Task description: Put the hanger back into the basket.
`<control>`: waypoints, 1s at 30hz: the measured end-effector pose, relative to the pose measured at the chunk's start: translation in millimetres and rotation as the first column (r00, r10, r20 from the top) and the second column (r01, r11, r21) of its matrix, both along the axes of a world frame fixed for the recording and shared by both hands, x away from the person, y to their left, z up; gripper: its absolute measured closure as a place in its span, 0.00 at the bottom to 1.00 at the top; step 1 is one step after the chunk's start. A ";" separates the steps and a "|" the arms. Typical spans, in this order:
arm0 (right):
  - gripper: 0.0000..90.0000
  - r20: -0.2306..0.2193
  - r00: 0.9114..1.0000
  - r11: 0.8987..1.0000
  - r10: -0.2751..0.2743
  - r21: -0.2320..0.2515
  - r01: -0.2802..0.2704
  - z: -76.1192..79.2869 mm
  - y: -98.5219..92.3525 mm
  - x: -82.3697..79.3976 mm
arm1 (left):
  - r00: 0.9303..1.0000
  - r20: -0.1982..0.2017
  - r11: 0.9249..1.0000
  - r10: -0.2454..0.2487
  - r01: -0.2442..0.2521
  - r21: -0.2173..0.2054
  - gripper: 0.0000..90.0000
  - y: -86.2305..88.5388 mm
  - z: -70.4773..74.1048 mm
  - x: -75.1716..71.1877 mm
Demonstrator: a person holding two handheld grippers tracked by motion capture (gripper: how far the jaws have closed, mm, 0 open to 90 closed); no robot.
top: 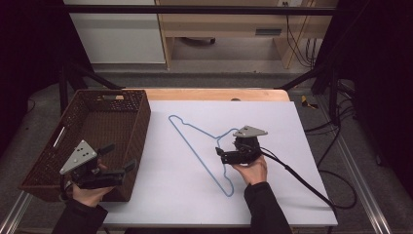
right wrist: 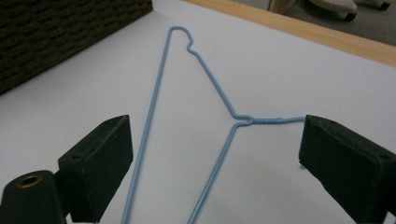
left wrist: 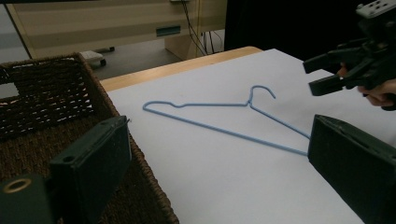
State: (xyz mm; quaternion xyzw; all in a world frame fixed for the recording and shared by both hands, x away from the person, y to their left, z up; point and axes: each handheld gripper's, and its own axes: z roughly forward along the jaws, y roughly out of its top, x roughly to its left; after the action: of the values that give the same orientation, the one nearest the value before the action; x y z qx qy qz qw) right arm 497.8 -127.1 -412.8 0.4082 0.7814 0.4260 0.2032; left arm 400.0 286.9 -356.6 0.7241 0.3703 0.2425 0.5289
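A light blue wire hanger (top: 198, 128) lies flat on the white sheet, hook toward the right. My right gripper (top: 221, 155) hovers low over the hanger beside its neck, held by a hand in a dark sleeve. In the right gripper view its jaws (right wrist: 215, 130) stand wide apart, the twisted neck of the hanger (right wrist: 264, 120) and both arms lying between them, with no pad pressing on the wire. My left gripper (top: 123, 155) is open over the near right corner of the basket. The left gripper view faces the hanger (left wrist: 219, 129) and the right gripper (left wrist: 310, 77).
A dark woven basket (top: 139, 131) stands at the table's left, its wall close to the hanger's far end. The white sheet (top: 272, 185) covers most of the wooden table (top: 214, 94). The right gripper's cable (top: 302, 183) trails off to the right.
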 end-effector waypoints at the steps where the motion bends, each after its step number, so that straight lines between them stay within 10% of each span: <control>1: 0.14 -0.014 1.000 1.000 -0.004 -0.007 0.004 -2.6 2.7 2.9 | 1.000 0.000 1.000 0.000 0.000 -0.001 0.06 0.0 0.1 -0.2; 12: 0.27 -0.131 0.990 0.994 -0.043 -0.110 0.029 -40.3 17.2 29.0 | 1.000 0.001 1.000 -0.003 0.003 0.001 0.06 -1.0 0.1 -0.3; 30: 0.69 -0.186 0.981 0.983 -0.049 -0.184 0.015 -59.5 24.0 32.1 | 1.000 -0.015 1.000 -0.008 0.008 0.014 0.07 -4.9 -3.8 1.8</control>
State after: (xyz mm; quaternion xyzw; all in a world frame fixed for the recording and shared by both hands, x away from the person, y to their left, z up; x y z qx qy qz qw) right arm 529.9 -103.1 -472.3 0.4392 0.8261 0.3089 0.1712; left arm 401.7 281.9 -360.4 0.7311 0.3698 0.2374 0.5219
